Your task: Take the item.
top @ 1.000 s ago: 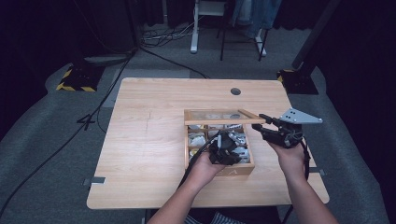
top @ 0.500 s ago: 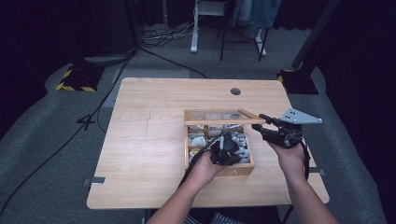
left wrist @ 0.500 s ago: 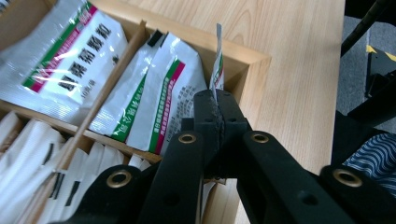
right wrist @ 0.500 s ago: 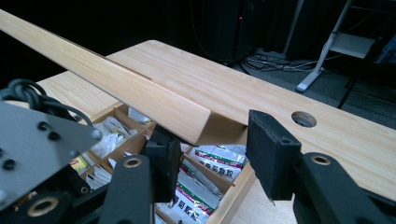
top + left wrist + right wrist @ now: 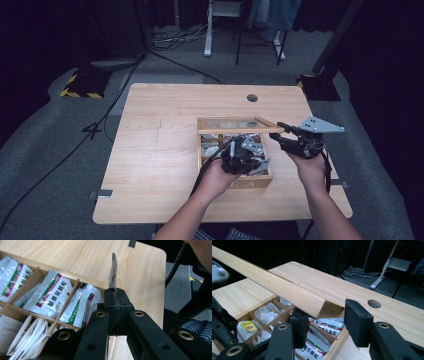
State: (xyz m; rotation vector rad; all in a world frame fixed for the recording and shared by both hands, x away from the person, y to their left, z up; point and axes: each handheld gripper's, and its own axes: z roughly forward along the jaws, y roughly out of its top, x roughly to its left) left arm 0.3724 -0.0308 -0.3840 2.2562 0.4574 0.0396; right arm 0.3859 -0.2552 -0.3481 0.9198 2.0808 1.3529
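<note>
Pale wood table (image 5: 150, 150); left gripper (image 5: 116, 293) fingers pinch a thin sachet (image 5: 113, 272), right gripper (image 5: 325, 320) fingers clasp the box's flat lid (image 5: 287, 293)

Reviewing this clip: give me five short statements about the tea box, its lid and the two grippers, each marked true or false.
1. The left gripper is shut on a sachet. True.
2. The wooden box holds white sachets in compartments. True.
3. The lid lies flat and closed on the box. False: it is raised, with the right gripper at its corner.
4. The pinched sachet lies flat in a compartment. False: it stands upright between the jaws, above the box.
5. The table has a round hole near its far edge. True.
</note>
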